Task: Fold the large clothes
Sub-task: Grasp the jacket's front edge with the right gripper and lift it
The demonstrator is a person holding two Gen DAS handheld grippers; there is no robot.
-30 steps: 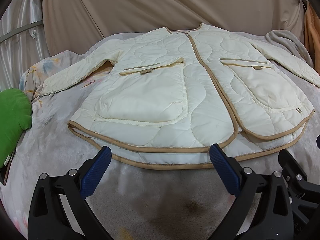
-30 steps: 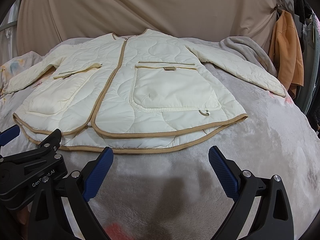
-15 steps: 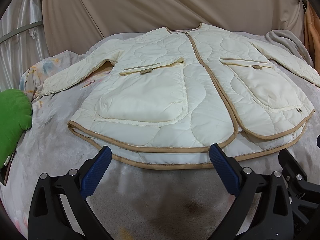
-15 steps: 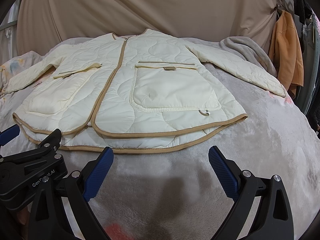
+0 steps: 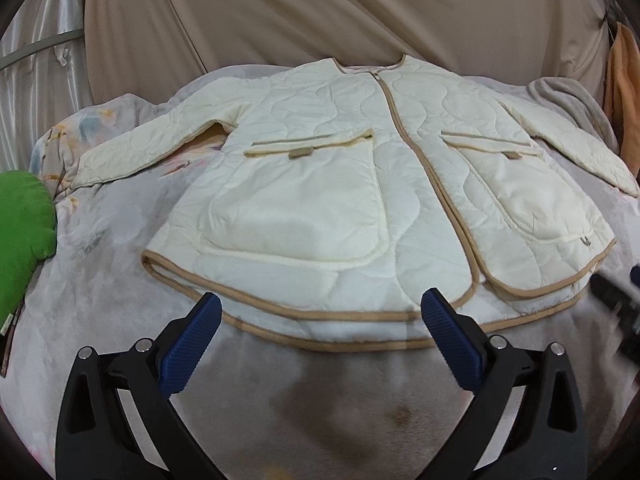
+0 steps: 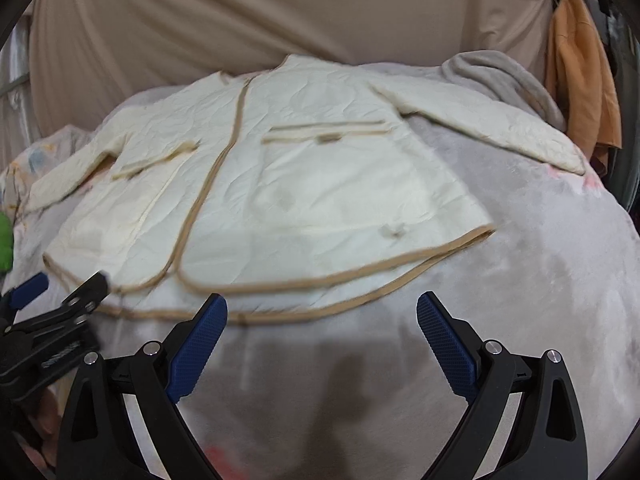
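a cream quilted jacket (image 5: 360,208) with tan trim lies flat and face up on the grey blanket (image 5: 300,400) of a bed, zipped closed, both sleeves spread out to the sides and its hem toward the cameras. the left tool (image 5: 320,336) is spread wide and holds nothing, its blue pads (image 5: 192,344) just short of the hem and apart from it. the right tool (image 6: 322,334) is likewise wide apart and empty near the hem's right half, its view blurred; a green cushion (image 5: 22,232) sits at the bed's left edge
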